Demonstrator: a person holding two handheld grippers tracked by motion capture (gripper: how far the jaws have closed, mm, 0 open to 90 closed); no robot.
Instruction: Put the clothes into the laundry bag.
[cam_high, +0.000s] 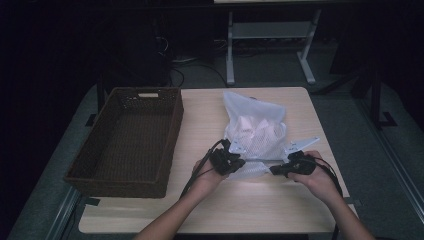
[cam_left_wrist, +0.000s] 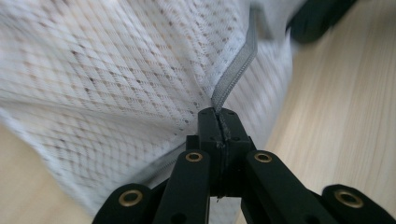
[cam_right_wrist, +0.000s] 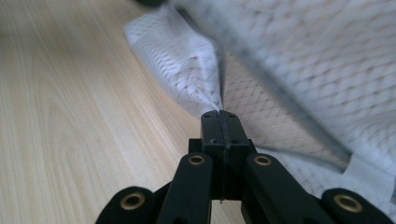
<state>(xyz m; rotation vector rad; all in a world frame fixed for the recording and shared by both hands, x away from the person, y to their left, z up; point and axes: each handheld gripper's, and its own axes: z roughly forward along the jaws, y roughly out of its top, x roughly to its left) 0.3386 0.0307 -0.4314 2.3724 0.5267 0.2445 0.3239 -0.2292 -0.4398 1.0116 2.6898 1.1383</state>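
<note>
The left tongs (cam_left_wrist: 218, 116) are clamped tight on the grey zipper tape (cam_left_wrist: 233, 74) of a white mesh laundry bag (cam_high: 255, 132); in the left gripper view the tape rises from the closed tips toward the upper right of the frame. The right tongs (cam_right_wrist: 219, 116) are likewise pinched shut on a fold of the bag's mesh at its near edge. In the high view both tongs sit at the lower centre, the bag stretched between them and bulging away toward mid-frame on the wooden table (cam_high: 250, 205). A dark wicker basket (cam_high: 125, 180) stands at the left, well apart from the bag.
</note>
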